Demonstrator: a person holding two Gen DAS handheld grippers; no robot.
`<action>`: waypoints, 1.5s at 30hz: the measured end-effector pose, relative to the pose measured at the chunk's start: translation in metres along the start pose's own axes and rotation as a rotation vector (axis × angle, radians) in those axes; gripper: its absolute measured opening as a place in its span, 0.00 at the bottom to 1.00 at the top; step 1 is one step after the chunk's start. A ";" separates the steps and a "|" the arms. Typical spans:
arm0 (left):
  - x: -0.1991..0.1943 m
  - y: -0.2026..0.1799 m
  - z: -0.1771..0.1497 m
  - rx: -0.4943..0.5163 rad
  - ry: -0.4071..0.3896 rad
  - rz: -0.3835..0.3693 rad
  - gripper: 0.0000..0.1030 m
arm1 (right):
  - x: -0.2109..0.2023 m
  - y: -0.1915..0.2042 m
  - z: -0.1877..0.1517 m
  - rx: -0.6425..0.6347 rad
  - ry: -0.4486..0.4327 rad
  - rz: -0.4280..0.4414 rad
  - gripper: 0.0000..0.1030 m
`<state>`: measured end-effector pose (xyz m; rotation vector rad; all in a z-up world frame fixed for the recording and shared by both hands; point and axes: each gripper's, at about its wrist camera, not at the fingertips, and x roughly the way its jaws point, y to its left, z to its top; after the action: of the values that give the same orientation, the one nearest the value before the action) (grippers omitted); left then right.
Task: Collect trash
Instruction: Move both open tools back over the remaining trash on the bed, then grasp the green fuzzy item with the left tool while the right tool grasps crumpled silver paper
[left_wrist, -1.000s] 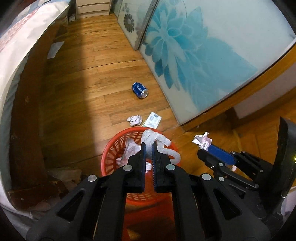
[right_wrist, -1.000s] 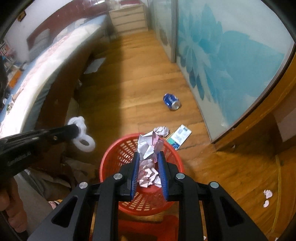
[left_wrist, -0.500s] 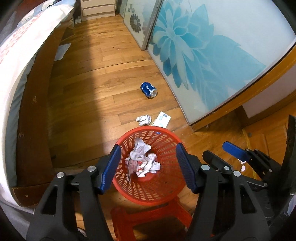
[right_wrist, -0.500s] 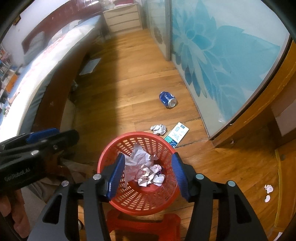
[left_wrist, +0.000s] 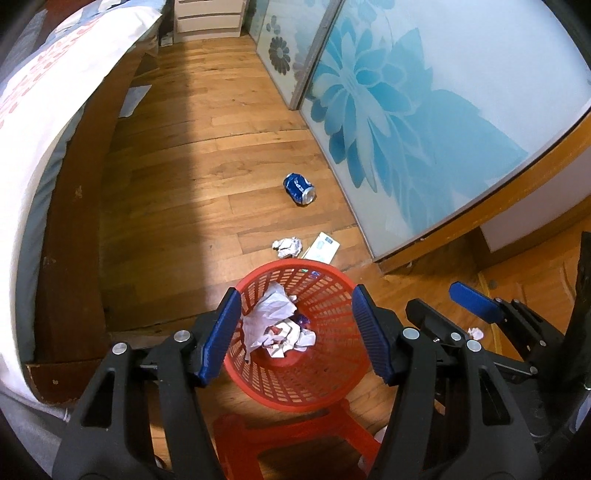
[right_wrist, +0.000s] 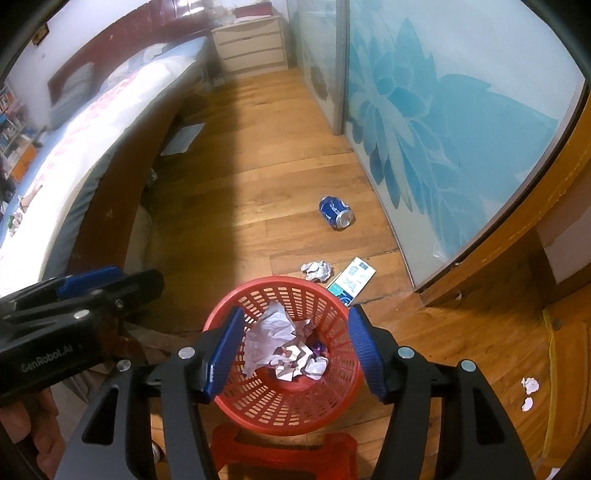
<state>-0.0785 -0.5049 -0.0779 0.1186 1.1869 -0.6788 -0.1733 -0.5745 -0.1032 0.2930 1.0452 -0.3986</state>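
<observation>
Left gripper (left_wrist: 295, 332): released; its blue pads stand wide apart above the basket with nothing between them; the right wrist view shows it from the side at nine o'clock (right_wrist: 110, 280), black body with white lettering.
Right gripper (right_wrist: 293, 347): released; its jaws have just been opening; nothing sits between the pads, which frame the basket mouth; the left wrist view catches it at three o'clock (left_wrist: 476, 302), one blue pad lit.
Red basket (left_wrist: 332, 280): perforated plastic, standing on a red stool (left_wrist: 295, 439); below both grippers; also in the right wrist view (right_wrist: 288, 291).
Crumpled paper (left_wrist: 277, 325): white wads lying at the bottom of the basket, with a purple scrap beside them.
Blue can (left_wrist: 300, 189): dented, lying on its side on the wooden floor (left_wrist: 207, 177) at twelve o'clock from the basket, well apart from it.
Paper ball (left_wrist: 287, 246): on the floor just beyond the basket rim at twelve o'clock.
Flat carton (left_wrist: 320, 248): lying just beside the paper ball toward one o'clock; partly hidden by the basket rim in the right wrist view (right_wrist: 351, 280).
Small paper scraps (right_wrist: 529, 391): on the floor at four o'clock, clear only in the right wrist view; the left wrist view shows a single scrap behind the right gripper.
Bed (right_wrist: 92, 122): along the nine o'clock side; only the right wrist view shows its headboard and the drawer unit (right_wrist: 251, 46) in full.
Person's hand (right_wrist: 33, 424): a fingertip edge at eight o'clock, seen in the right wrist view alone.
</observation>
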 end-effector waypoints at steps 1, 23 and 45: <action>-0.002 0.001 0.000 -0.004 -0.005 0.000 0.61 | -0.001 0.001 0.001 -0.002 -0.001 0.000 0.57; -0.165 0.149 -0.005 -0.276 -0.380 0.154 0.63 | -0.072 0.137 0.048 -0.177 -0.164 0.116 0.70; -0.276 0.451 -0.112 -0.620 -0.629 0.492 0.74 | -0.031 0.486 0.078 -0.507 -0.214 0.397 0.71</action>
<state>0.0200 0.0201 0.0051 -0.3008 0.6681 0.1113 0.0930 -0.1688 -0.0173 -0.0028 0.8197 0.1935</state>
